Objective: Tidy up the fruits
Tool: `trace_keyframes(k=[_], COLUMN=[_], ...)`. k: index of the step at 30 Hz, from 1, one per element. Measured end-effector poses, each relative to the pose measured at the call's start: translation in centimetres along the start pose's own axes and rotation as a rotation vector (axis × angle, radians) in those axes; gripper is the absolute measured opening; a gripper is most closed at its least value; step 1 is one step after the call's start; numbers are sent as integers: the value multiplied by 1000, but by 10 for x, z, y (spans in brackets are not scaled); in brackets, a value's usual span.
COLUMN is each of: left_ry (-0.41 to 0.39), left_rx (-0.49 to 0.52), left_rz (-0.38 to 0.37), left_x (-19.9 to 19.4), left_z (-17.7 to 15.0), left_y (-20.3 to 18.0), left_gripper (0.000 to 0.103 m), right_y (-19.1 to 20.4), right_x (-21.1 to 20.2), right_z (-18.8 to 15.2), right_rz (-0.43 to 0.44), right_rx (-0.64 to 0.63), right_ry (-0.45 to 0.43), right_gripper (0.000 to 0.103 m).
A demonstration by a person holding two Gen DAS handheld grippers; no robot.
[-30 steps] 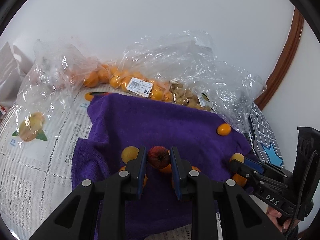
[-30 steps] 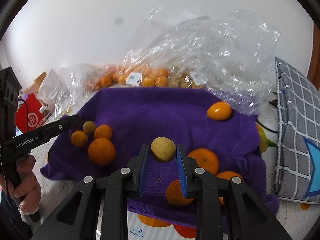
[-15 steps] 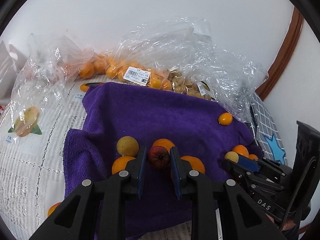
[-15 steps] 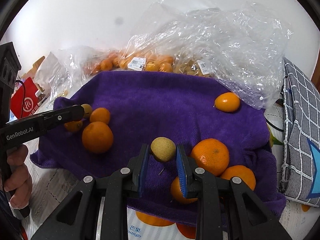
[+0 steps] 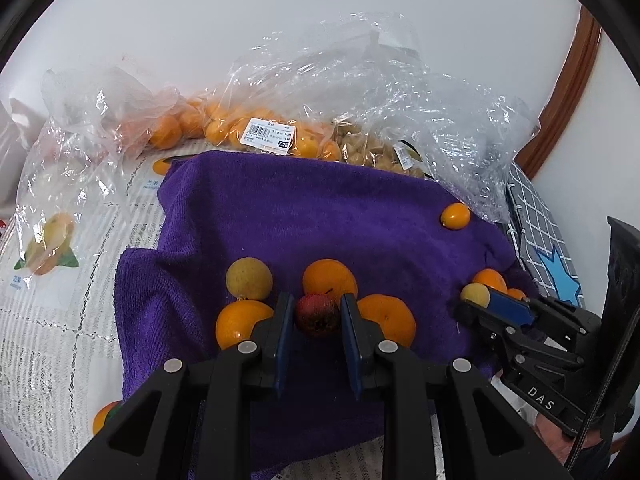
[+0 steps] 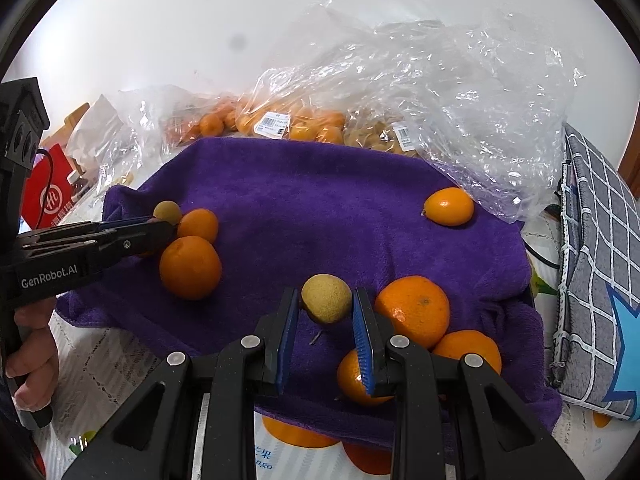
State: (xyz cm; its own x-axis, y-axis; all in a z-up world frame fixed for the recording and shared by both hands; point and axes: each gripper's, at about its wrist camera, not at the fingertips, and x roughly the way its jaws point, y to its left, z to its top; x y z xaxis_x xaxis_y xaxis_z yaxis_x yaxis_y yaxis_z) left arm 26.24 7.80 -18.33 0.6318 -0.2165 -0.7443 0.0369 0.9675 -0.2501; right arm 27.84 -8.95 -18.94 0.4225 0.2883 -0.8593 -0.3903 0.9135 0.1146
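1. The small red fruit (image 5: 317, 314) sits clamped between the fingers of the left gripper (image 5: 316, 320), lower centre of the left wrist view. Against the frame a second back it now hangs lower among the oranges (image 5: 329, 279) on the purple towel (image 5: 320, 208).
2. The right gripper (image 6: 326, 312) is closed on a small yellow-green fruit (image 6: 326, 298), lower centre of the right wrist view, as it was a second back; the loose oranges beside it (image 6: 412, 310) have drawn closer.
3. Judgement: both fruits are carried and neither is set down; sorting by kind looks under way.
4. Surface: the towel lies on a printed cloth (image 5: 60, 320) over the table. Clear bags of fruit (image 5: 272, 136) line the upper centre; a grey checked cushion (image 6: 596, 280) sits at right; white wall behind.
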Motion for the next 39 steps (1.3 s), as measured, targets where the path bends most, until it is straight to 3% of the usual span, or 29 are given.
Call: trace_keyframes(k=[11, 22, 25, 29, 39], left_ry=[5, -59, -95, -140, -206], left_rx=[-14, -13, -38, -84, -49], left_rz=[-17, -43, -61, -88, -64], left_x=[-1, -16, -24, -35, -49], left_z=[1, 3, 5, 7, 8], left_y=[3, 0, 4, 12, 1], left_gripper=[24, 44, 48, 50, 58], right_y=[-1, -5, -8, -11, -25], right_x=[-1, -3, -9, -24, -73], right_z=[-2, -2, -2, 0, 3], right_rz=[-15, -1, -2, -22, -87], right_rx=[-6, 16, 31, 48, 142], right_ry=[-4, -11, -32, -92, -200], right_gripper=[27, 29, 34, 51, 60])
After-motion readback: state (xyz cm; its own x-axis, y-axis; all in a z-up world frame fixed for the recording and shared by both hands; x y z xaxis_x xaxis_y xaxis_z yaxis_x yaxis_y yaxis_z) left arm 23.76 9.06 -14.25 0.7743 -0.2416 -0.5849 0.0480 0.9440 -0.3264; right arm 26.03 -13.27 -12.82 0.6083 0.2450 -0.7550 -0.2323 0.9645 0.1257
